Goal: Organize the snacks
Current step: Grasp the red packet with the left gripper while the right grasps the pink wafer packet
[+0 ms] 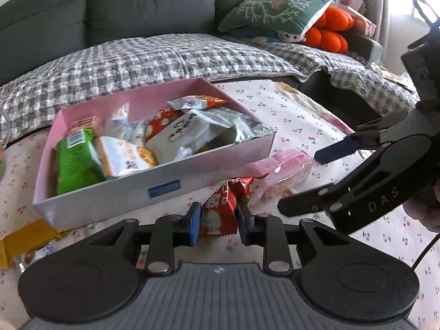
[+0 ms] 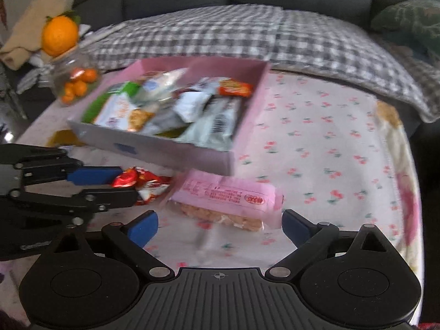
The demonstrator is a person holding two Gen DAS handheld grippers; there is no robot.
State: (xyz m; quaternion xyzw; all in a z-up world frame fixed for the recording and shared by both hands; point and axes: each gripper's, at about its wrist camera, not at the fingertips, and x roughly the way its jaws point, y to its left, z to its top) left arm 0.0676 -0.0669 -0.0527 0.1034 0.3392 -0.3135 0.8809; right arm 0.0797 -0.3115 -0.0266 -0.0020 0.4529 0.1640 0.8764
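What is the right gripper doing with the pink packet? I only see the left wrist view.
Observer: The right gripper is open; the pink packet lies on the cloth between its fingers, ungripped.
Operator: Anything left of the box?
Observer: A clear jar of small oranges stands by the box's far left corner.
Operator: And my red packet?
Observer: Its crinkled end sticks out past the left gripper toward the pink packet.
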